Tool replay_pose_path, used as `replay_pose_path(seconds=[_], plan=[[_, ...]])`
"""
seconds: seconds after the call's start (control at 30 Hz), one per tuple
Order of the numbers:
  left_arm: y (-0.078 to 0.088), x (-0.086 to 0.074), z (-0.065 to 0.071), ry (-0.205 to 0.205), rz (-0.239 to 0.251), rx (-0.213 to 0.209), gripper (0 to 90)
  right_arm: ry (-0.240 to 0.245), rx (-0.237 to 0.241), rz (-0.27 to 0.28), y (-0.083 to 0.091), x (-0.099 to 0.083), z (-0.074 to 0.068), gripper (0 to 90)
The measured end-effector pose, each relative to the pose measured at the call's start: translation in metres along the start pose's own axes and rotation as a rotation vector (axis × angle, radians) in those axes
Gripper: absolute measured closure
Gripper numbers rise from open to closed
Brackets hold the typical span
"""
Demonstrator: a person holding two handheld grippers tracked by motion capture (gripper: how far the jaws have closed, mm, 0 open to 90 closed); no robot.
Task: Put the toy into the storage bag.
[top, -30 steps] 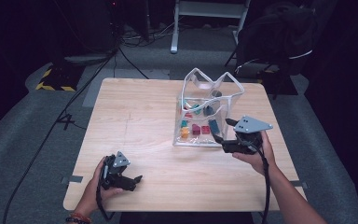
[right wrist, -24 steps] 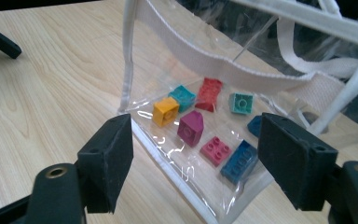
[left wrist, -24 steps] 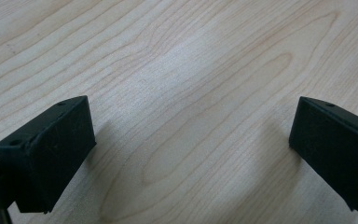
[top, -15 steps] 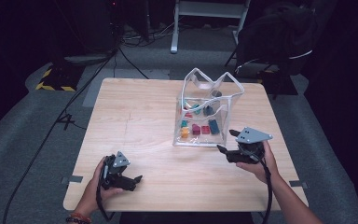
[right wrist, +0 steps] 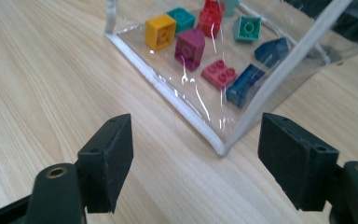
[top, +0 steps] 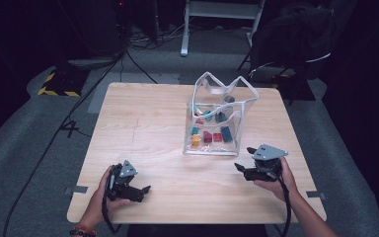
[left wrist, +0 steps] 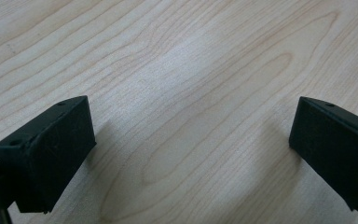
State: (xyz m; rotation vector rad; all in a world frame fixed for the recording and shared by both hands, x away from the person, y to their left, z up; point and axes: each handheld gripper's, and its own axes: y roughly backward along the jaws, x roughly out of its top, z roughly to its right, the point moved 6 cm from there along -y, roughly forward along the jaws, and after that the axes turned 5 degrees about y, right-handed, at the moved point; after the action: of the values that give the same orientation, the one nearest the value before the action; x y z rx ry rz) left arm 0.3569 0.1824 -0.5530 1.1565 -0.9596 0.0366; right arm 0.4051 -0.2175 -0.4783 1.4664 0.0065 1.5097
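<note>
From the high view, a clear plastic bag with a white-edged rim [top: 220, 118] stands open on the pale wooden table [top: 148, 123], right of centre; the small coloured building bricks [top: 210, 134] inside are too small there to sort by shape. The right gripper [top: 246, 162] sits just beside the bag's near right corner, jaws spread with nothing between them. The left gripper [top: 143, 190] rests near the front edge, well apart from the bag.

In the left gripper view, its black jaws stand wide over bare wood grain, their bases cut off by the frame.

In the right gripper view, the bag's corner [right wrist: 221, 149] lies between the spread jaws, untouched. Glare blurs some bricks; a yellow brick [right wrist: 161, 31] shows plainly, while the farthest ones are cut off.
</note>
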Motion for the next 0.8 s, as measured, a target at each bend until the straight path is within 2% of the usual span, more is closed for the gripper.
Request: replay_pose_path(seconds=[0.47, 0.8], plan=[[0.0, 0.0, 0.0, 0.001, 0.0, -0.004, 0.4, -0.064, 0.001, -0.072, 0.006, -0.048, 0.001, 26.0], [-0.001, 0.0, 0.0, 0.01, -0.001, -0.009, 0.3, -0.104, 0.01, -0.099, 0.013, -0.082, 0.002, 25.1]])
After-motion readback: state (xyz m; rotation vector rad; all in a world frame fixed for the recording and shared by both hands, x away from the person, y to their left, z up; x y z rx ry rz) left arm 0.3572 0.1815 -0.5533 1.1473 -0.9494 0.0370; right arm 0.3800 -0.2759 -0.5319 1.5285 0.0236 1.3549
